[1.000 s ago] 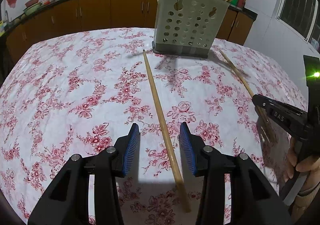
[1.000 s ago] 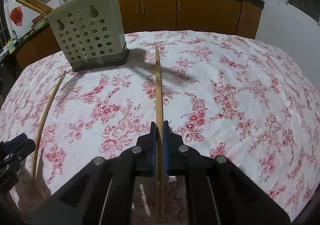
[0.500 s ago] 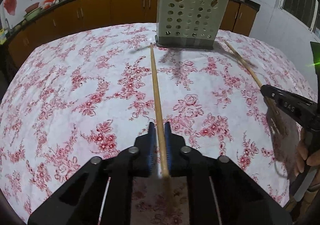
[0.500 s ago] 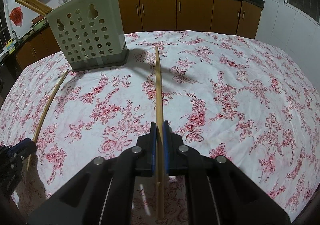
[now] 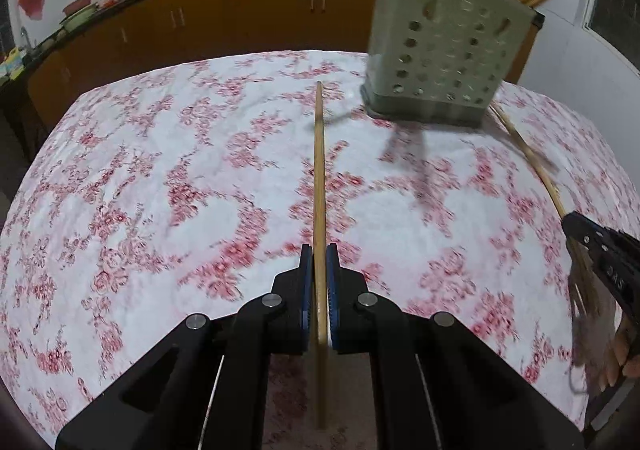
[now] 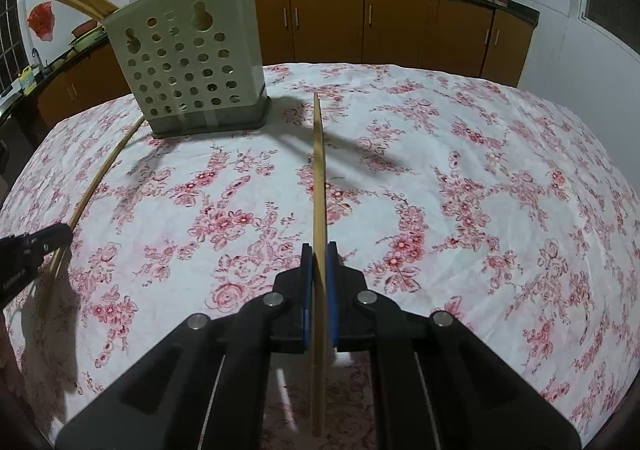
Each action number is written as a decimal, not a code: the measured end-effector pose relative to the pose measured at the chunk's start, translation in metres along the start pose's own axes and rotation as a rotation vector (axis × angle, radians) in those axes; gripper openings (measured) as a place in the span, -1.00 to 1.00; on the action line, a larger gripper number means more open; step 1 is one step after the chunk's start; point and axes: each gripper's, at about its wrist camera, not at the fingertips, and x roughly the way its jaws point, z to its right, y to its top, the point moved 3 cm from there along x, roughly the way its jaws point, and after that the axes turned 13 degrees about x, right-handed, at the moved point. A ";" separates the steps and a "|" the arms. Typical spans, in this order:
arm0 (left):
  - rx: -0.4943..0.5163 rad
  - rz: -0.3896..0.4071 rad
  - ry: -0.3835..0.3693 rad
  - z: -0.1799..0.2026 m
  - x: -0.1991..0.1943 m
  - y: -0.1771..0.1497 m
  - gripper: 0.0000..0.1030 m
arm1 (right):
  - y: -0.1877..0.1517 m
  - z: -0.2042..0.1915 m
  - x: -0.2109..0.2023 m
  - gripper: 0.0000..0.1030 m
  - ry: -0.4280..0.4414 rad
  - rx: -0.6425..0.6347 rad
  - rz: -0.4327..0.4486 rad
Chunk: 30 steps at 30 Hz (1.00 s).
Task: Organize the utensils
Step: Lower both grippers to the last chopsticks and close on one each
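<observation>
Long thin bamboo chopstick (image 5: 319,186) clamped in left tool (image 5: 319,282); right tool (image 6: 319,282) clamps another (image 6: 318,178). Risk: sticks pivot in pads, miss perforated grey-green plastic holder (image 6: 188,70).

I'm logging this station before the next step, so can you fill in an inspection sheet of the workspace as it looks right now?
Surface: table under a white cloth with red flowers, wrinkled.
Job's things: perforated utensil holder standing upright at the far side, several chopsticks sticking out of its top; two loose chopsticks, one in each gripper.
Clutter: nothing seen on the cloth.
Grippers: left gripper shut on the left chopstick; right gripper shut on the right chopstick; both chopsticks point toward the holder.
Cables: nothing seen.
Surroundings: brown cabinets under a dark counter carrying pans and jars; window at right.
</observation>
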 end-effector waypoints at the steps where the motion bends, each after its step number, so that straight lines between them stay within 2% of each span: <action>1: -0.006 0.002 0.002 -0.002 0.001 0.001 -0.85 | 0.001 -0.001 0.001 -0.84 -0.003 0.000 0.001; 11: -0.003 0.034 0.035 -0.004 0.002 0.002 -0.84 | 0.011 0.009 0.007 -0.83 -0.026 0.047 0.007; 30: -0.028 0.044 -0.005 -0.008 0.000 -0.001 -0.83 | 0.004 0.014 0.003 -0.83 -0.007 0.061 0.002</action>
